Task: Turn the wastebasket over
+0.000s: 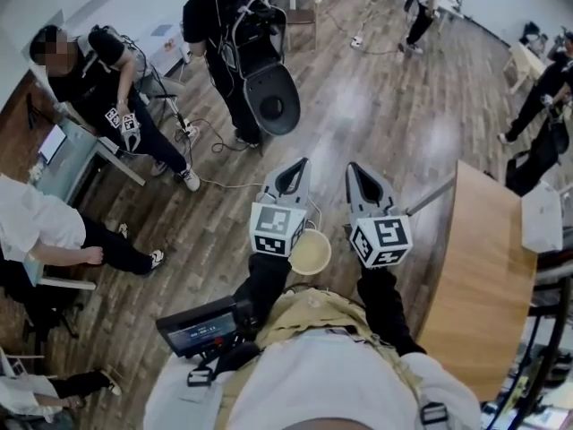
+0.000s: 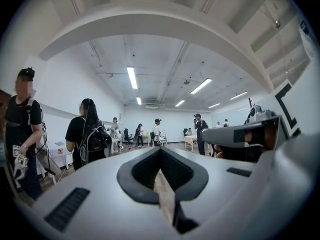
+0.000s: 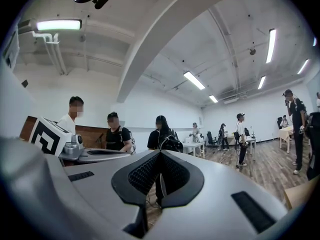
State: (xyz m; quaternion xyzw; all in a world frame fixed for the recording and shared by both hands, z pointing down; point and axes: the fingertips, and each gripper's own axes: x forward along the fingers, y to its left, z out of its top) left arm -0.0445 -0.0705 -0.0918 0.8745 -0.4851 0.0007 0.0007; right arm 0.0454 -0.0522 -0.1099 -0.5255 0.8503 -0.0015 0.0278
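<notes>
In the head view a round beige wastebasket (image 1: 310, 253) shows from above on the wooden floor, low between my two arms. I cannot tell which way up it stands. My left gripper (image 1: 300, 165) is held up above and to the left of it, shut, with nothing between its jaws. My right gripper (image 1: 354, 169) is raised beside it at the same height, also shut and empty. Neither touches the wastebasket. The left gripper view looks level over the shut left gripper (image 2: 160, 150) into the room, and the right gripper view does the same over the right gripper (image 3: 160, 153). The wastebasket is in neither.
A wooden table (image 1: 474, 276) stands close on the right. Several people stand or sit around the room; the nearest, with a backpack (image 1: 242, 34), holds a black round seat (image 1: 273, 104) ahead. Cables (image 1: 224, 183) trail on the floor. A small screen (image 1: 201, 326) hangs at my waist.
</notes>
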